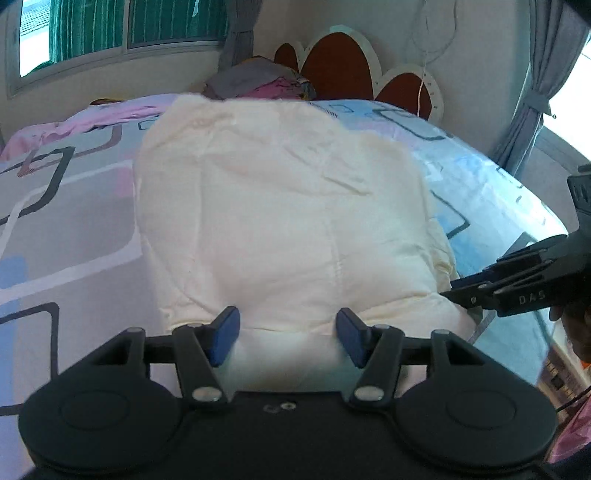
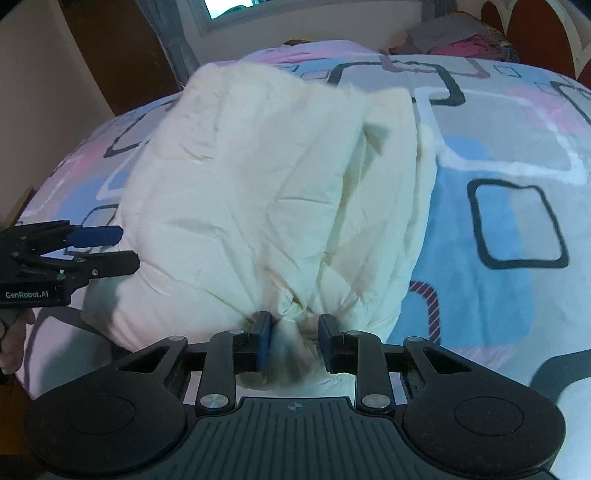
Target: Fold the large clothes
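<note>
A large cream garment (image 1: 280, 206) lies bunched on the patterned bedsheet (image 1: 74, 229). Its near edge is lifted toward both grippers. In the left wrist view my left gripper (image 1: 288, 334) has its blue pads set wide, and a thick fold of the cloth fills the gap between them. From the right wrist view the left gripper (image 2: 129, 247) sits at the garment's (image 2: 258, 192) left edge. My right gripper (image 2: 293, 338) is shut on a gathered, twisted bunch of the same cloth. The right gripper (image 1: 448, 290) also shows at the garment's right corner.
A pile of other clothes (image 1: 258, 81) sits at the head of the bed, by the red and white headboard (image 1: 340, 62). There is a window (image 1: 110, 26) at the far left and grey curtains (image 1: 532, 96) at the right. The bed's edge (image 1: 517, 258) runs close to the right gripper.
</note>
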`<action>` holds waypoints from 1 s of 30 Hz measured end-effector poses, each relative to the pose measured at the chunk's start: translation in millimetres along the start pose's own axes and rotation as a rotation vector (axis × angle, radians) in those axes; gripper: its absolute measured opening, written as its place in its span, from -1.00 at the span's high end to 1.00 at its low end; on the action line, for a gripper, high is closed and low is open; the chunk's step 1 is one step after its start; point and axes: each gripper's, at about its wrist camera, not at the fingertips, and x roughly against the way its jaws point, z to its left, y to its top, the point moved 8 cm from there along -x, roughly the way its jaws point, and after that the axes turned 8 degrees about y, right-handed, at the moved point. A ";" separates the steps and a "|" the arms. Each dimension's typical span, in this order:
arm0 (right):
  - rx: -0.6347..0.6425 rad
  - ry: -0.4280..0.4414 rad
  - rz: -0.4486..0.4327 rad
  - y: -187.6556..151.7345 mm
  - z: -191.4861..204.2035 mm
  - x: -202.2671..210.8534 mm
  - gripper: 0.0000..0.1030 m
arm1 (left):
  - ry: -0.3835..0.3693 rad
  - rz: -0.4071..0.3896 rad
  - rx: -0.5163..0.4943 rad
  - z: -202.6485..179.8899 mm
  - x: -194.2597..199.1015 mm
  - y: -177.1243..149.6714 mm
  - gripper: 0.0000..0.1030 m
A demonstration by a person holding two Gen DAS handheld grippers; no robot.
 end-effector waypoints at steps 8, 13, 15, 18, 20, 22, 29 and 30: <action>0.046 -0.036 -0.163 61.4 6.3 56.1 0.45 | 0.054 -0.113 0.048 25.5 32.4 41.6 -0.20; 0.118 -0.055 -0.208 134.7 16.0 27.9 0.45 | 0.045 -0.148 0.075 44.0 -0.3 95.8 -0.19; 0.094 -0.050 -0.179 149.0 13.0 6.6 0.45 | 0.014 -0.129 0.086 40.0 -19.2 108.4 -0.18; 0.079 -0.077 -0.058 141.0 2.0 -31.2 0.46 | -0.010 -0.054 0.035 22.5 -48.3 103.9 -0.18; 0.108 -0.094 -0.033 123.5 -9.5 -47.3 0.46 | 0.004 -0.020 -0.002 14.1 -63.9 91.3 -0.18; 0.084 -0.092 -0.048 113.7 -17.2 -53.1 0.46 | 0.015 -0.016 -0.010 11.7 -72.2 81.7 -0.18; 0.073 -0.107 -0.134 116.9 -15.1 -26.4 0.26 | 0.085 -0.049 -0.035 8.3 -53.2 85.9 -0.53; 0.087 -0.107 -0.176 118.0 -10.8 -13.8 -0.39 | 0.097 -0.085 -0.057 6.1 -42.3 86.8 -0.76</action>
